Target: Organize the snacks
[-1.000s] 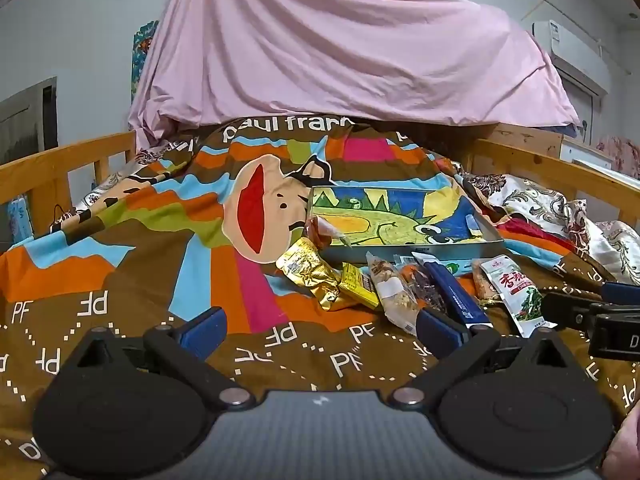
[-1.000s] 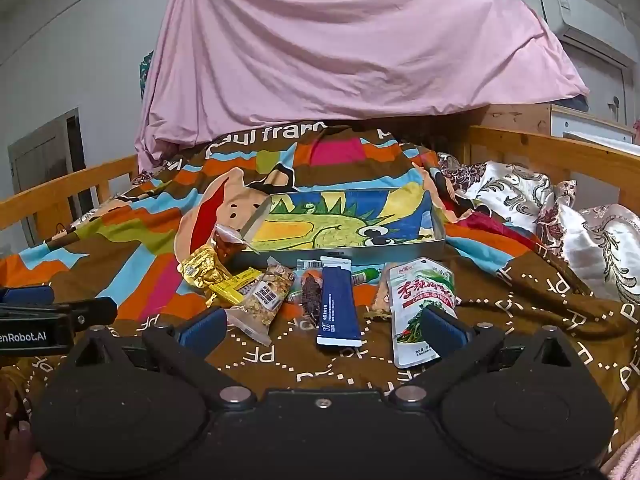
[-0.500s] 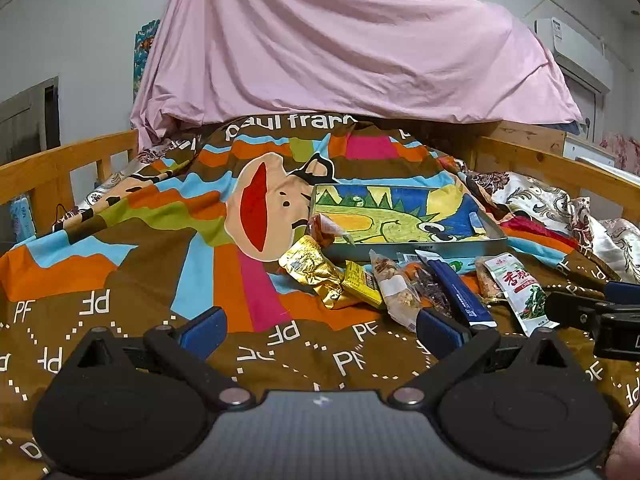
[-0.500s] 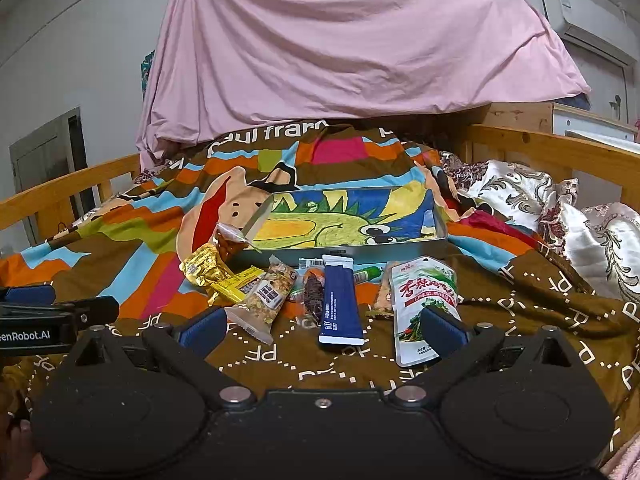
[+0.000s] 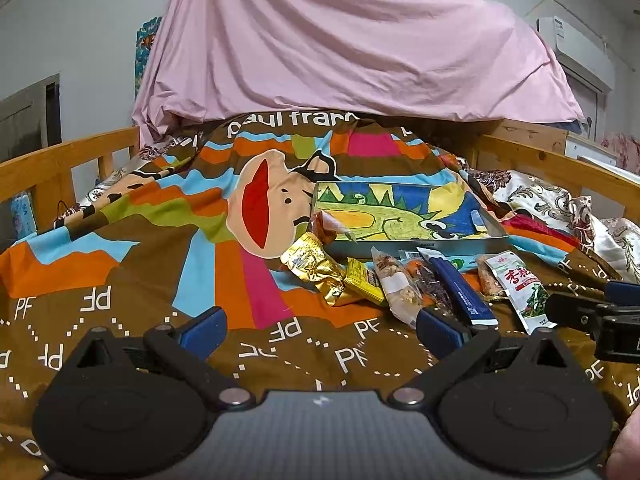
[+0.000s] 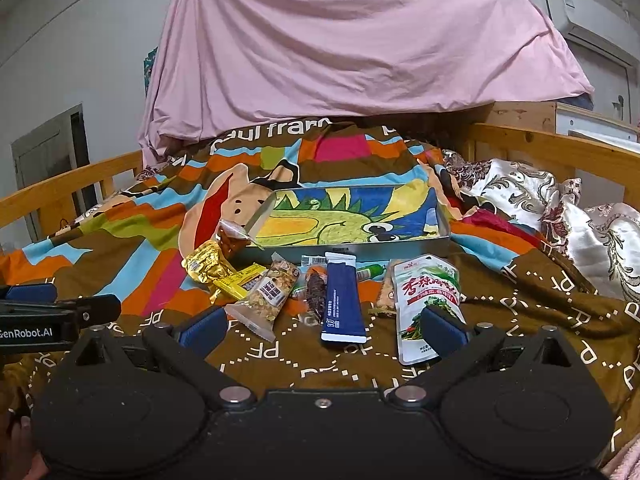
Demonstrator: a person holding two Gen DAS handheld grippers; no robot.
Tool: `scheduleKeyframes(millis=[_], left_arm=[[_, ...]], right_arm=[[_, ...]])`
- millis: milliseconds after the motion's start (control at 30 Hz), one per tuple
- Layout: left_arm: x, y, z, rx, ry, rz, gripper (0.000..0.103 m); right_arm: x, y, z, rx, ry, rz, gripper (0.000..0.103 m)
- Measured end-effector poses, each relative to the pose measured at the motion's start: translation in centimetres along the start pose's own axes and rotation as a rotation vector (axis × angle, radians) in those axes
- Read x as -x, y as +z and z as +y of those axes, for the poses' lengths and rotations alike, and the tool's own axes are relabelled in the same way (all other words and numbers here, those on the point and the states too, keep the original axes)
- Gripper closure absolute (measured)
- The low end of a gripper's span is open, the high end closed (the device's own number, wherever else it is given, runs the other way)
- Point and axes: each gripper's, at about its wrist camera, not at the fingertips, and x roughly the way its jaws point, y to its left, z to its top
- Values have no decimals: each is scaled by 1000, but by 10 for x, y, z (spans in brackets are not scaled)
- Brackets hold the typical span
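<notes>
Left gripper [image 5: 320, 322] wide open, empty, hovering low over the blanket [image 5: 120, 248]. Bare blanket between its jaws; snack pile ahead and toward the right jaw. Gold packet [image 5: 310, 258] and yellow packet [image 5: 362, 282] just ahead of the gap. Nut bar [image 5: 396, 286] and blue stick [image 5: 460, 290] beyond the right jaw, the stick's near end close to that fingertip. Tray [image 5: 420, 245] farther ahead, behind the pile.

Right gripper [image 6: 322, 326] also wide open, empty. Blue stick [image 6: 342, 296] lying between the jaws, near end just ahead of the gap. Nut bar [image 6: 266, 294] just past the left jaw. Green pouch [image 6: 426, 298] partly hidden behind the right fingertip [image 6: 444, 330]; contact cannot be told. Tray [image 6: 344, 249] straight ahead, beyond the snacks.
</notes>
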Motion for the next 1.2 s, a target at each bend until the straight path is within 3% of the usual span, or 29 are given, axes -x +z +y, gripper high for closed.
scheduleKeyframes(millis=[1200], left_arm=[[0, 0, 0, -6, -4, 4, 0]], right_arm=[[-1, -2, 2, 1, 2, 13, 0]])
